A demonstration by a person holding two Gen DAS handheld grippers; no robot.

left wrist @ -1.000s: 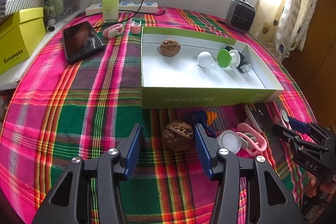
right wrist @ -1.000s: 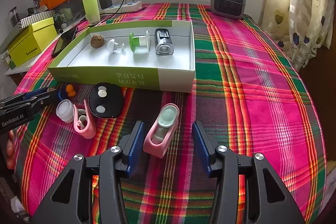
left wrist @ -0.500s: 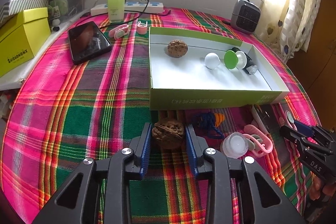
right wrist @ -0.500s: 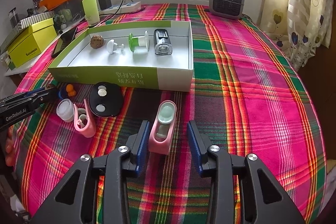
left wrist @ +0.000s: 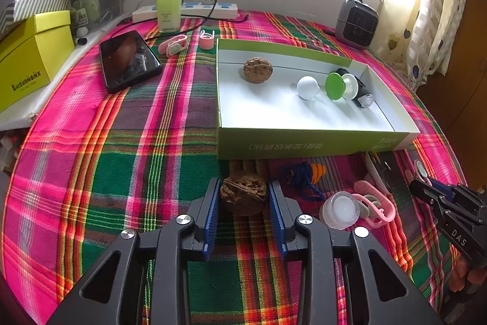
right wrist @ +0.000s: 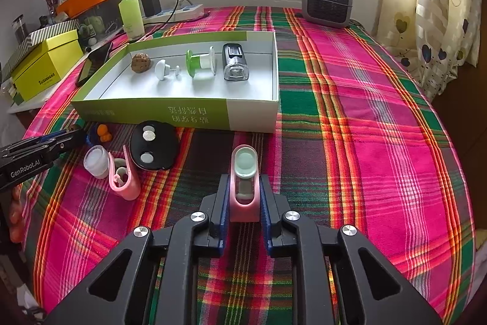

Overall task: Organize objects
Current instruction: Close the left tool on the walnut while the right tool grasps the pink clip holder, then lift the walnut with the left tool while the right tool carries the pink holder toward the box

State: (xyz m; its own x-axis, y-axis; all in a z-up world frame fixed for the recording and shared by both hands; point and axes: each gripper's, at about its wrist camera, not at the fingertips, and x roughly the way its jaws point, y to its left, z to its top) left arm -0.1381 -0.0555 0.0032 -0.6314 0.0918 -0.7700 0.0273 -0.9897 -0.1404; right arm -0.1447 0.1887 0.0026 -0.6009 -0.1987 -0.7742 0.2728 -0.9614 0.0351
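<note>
**Two pickups under way, tray partly filled**

The left gripper (left wrist: 244, 203) is closed on a walnut (left wrist: 243, 192), the right gripper (right wrist: 243, 203) on a pink clip (right wrist: 244, 181); both sit on the counter (right wrist: 380, 148) just at 6 o'clock of the tray (right wrist: 194, 111). The tray already holds another walnut (right wrist: 141, 61), a white knob (right wrist: 164, 69), a green spool (right wrist: 199, 63) and a bike light (right wrist: 236, 63). Left outside, toward 9 o'clock in the right view: a black disc (right wrist: 153, 146), small jar (right wrist: 96, 161), second pink clip (right wrist: 124, 177) and an orange-and-blue trinket (right wrist: 102, 133).

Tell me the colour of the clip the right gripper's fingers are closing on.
Pink, with a pale mint-green round pad at its far end; clearest in the right wrist view.
</note>
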